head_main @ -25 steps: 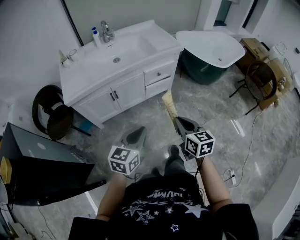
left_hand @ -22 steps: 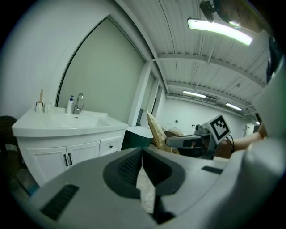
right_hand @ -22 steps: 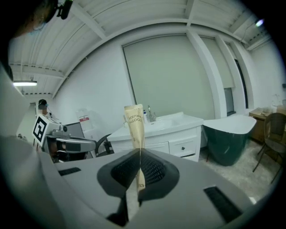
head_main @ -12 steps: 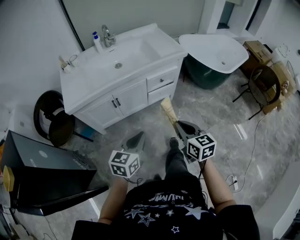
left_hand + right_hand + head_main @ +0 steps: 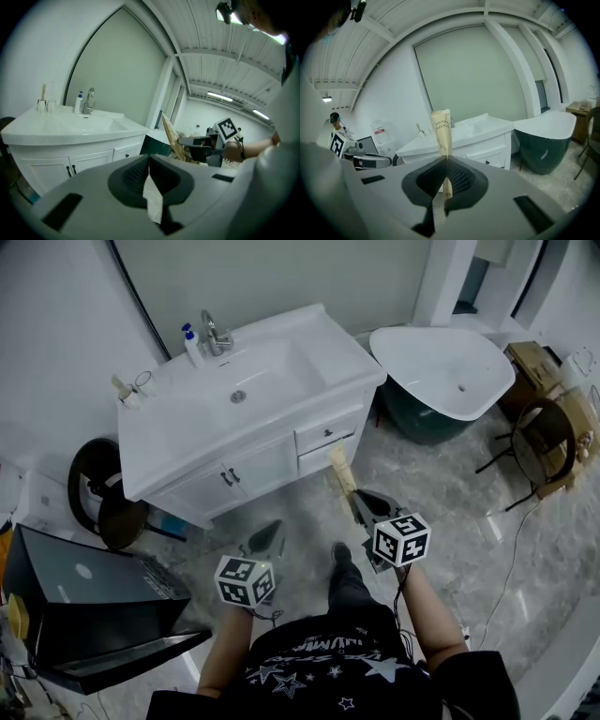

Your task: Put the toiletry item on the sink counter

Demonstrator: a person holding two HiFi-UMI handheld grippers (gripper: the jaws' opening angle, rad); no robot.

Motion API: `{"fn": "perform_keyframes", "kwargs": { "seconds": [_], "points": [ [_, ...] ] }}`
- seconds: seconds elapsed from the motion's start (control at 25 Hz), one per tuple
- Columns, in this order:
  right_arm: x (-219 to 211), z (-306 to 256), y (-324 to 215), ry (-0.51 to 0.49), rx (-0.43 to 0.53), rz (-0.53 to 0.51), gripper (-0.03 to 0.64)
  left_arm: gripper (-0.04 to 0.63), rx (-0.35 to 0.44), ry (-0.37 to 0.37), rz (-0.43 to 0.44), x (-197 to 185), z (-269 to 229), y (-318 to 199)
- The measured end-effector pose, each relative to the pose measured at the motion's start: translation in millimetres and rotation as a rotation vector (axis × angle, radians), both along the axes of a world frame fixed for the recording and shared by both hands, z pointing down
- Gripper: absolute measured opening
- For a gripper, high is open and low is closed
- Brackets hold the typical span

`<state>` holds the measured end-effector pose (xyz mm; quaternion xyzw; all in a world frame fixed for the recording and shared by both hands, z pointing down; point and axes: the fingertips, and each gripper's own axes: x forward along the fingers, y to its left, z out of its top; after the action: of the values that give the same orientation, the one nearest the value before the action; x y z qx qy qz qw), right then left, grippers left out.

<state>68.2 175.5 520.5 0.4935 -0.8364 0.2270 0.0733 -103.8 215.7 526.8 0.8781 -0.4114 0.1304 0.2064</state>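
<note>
The toiletry item is a tan toothbrush box [image 5: 340, 471], standing up out of my right gripper [image 5: 359, 500], which is shut on its lower end. In the right gripper view the box [image 5: 442, 131] rises from the closed jaws of the right gripper [image 5: 446, 157], with the white sink counter [image 5: 478, 129] behind it. That counter [image 5: 178, 432] lies ahead of me, some way beyond both grippers. My left gripper [image 5: 270, 532] hangs lower left over the floor, jaws together, holding nothing I can make out. From the left gripper [image 5: 149, 157] the box [image 5: 171, 136] shows at right.
On the counter stand a faucet [image 5: 214, 329], a soap bottle [image 5: 191, 341] and a cup [image 5: 141, 382]. A white tub with a green outside [image 5: 441, 371] sits at right. A round black chair [image 5: 98, 488] and a black case [image 5: 75, 587] are at left, a wooden chair [image 5: 548, 442] far right.
The vanity has drawn nearer and lower in the head view. Both grippers keep their pose, and the box stays in the right one.
</note>
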Motion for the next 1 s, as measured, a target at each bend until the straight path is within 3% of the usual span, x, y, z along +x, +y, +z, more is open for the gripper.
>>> {"fn": "perform_keyframes", "kwargs": {
  "seconds": [0.44,1.0],
  "points": [
    [46.4,0.0,-115.2,0.023,-0.025,-0.085,0.015,0.020,-0.007,-0.023,-0.050,53.8,-11.0,-99.0],
    [101.7,10.2,-206.4,0.030,-0.042,-0.131,0.015,0.020,-0.004,-0.033,-0.115,103.8,-3.9,-180.3]
  ]
}}
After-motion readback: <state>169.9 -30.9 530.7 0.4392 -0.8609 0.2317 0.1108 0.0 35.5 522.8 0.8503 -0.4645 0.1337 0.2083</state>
